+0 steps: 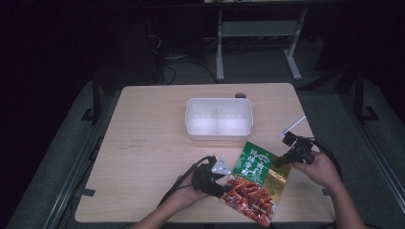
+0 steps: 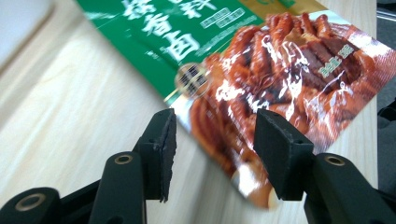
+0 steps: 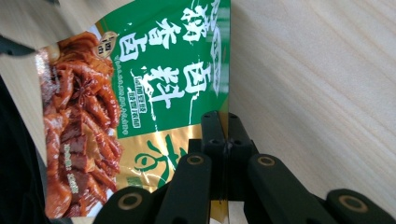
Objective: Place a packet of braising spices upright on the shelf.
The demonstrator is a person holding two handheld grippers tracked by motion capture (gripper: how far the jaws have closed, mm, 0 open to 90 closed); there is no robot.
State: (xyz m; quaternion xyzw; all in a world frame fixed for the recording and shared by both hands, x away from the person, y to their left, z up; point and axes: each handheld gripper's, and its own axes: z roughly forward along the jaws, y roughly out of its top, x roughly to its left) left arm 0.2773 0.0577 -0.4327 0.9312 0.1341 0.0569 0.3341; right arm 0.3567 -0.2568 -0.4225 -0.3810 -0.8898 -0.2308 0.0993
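A snack packet [image 1: 256,177], green on top with red meat pictured below, lies tilted at the table's near edge. My right gripper [image 1: 278,163] is shut on its gold-green right edge; in the right gripper view the jaws [image 3: 223,122] pinch the packet [image 3: 154,74] edge flat between them. My left gripper [image 1: 226,190] is at the packet's lower left side. In the left gripper view its jaws [image 2: 215,137] stand apart around the red corner of the packet [image 2: 280,65], and the pads do not press on it.
A white two-compartment container [image 1: 218,128] stands at the table's middle, beyond the packet. A thin white stick [image 1: 294,126] lies near the right edge. A small dark disc [image 1: 240,95] sits at the far edge. The packet's lower end overhangs the near table edge.
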